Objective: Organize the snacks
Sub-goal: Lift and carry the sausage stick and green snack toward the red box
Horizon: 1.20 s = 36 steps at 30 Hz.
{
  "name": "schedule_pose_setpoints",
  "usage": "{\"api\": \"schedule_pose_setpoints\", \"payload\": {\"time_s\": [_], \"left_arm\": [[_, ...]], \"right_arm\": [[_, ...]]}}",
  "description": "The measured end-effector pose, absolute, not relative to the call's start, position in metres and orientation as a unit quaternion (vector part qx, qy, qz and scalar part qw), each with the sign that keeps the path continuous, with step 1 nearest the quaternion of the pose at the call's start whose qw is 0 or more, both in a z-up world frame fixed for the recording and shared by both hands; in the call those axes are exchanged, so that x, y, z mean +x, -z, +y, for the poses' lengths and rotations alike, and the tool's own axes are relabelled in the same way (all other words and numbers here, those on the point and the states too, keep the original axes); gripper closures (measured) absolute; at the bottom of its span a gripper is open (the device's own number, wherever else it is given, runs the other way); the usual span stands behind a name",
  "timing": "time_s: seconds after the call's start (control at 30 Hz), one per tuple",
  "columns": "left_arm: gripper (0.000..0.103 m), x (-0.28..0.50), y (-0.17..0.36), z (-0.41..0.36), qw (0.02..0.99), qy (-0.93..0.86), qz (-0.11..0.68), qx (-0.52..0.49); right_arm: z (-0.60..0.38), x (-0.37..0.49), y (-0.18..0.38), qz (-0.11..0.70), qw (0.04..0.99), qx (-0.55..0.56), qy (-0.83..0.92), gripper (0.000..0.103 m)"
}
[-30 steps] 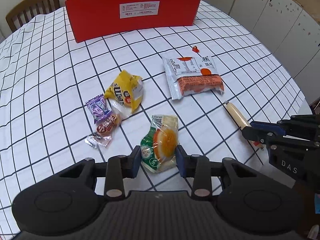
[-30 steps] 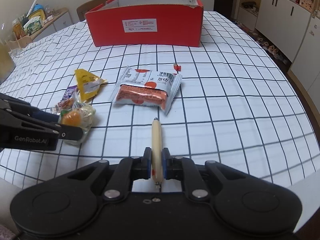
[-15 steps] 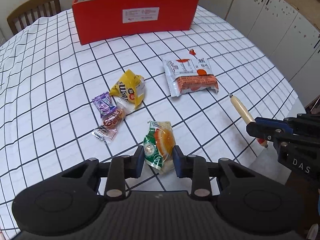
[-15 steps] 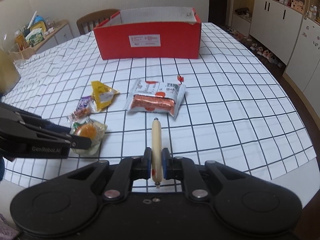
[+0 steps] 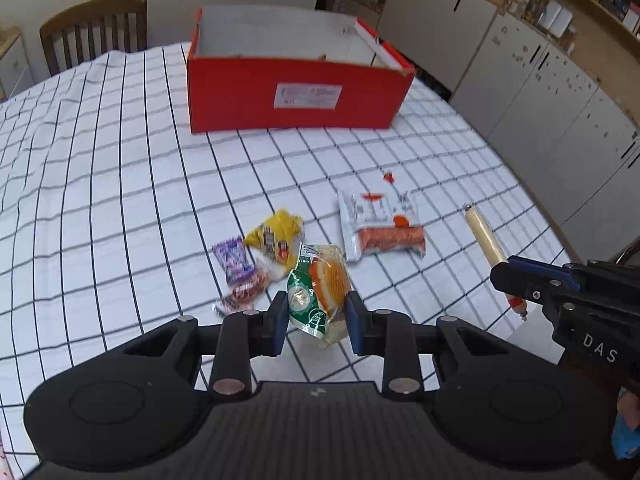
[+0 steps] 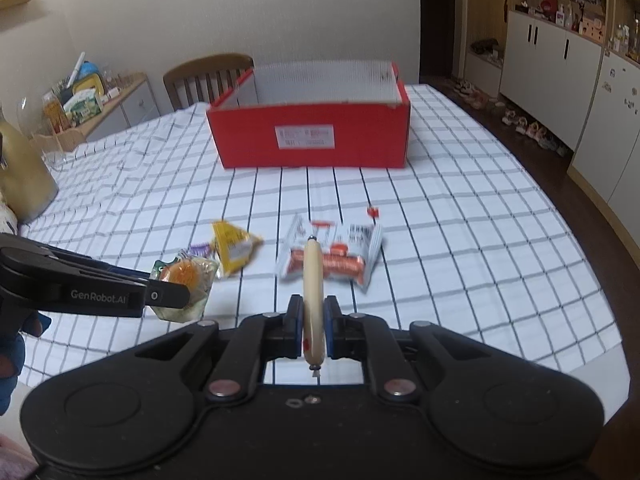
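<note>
Lifting two light snacks short of box [image 5: 296,100]: L gripper [image 5: 318,314] pinches soft, crinkly cake pack [image 5: 320,288] mid-body; R gripper [image 6: 313,326] clamps stiff, slick sausage [image 6: 311,292] near its end.

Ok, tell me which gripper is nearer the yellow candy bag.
Left. The left gripper, gripping the orange snack pack, hangs just in front of the yellow candy bag; the right gripper, holding the sausage stick, is off to the side.

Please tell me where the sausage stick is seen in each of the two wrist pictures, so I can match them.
Left wrist view: the sausage stick is at the right edge, slanting up-left out of the right claw.
Right wrist view: the sausage stick stands in the bottom centre, clamped between the right claw fingers, pointing away.
Shared landmark: the red box at the far side of the checked tablecloth.
</note>
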State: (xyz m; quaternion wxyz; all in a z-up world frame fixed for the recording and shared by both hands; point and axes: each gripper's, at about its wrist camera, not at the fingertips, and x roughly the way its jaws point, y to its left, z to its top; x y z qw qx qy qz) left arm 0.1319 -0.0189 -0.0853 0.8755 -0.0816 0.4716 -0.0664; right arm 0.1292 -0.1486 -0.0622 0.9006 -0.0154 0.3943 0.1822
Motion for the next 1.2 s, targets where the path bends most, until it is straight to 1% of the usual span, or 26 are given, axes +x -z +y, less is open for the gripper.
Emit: {"api": "schedule_pose_setpoints", "payload": {"time_s": [0.37, 0.73, 1.2], "left_arm": [[0.074, 0.166, 0.042, -0.009, 0.902, 0.057, 0.417, -0.096], [0.074, 0.213, 0.003, -0.011, 0.925, 0.049, 0.367, -0.080], [0.074, 0.280, -0.008, -0.005, 0.934, 0.012, 0.351, -0.060]], "right_arm": [[-0.145, 0.170, 0.020, 0.349, 0.918, -0.024, -0.189, 0.094], [-0.138, 0.223, -0.010, 0.311, 0.929, -0.031, -0.199, 0.094], [-0.130, 0.299, -0.021, 0.297, 0.932, -0.040, -0.204, 0.094]]}}
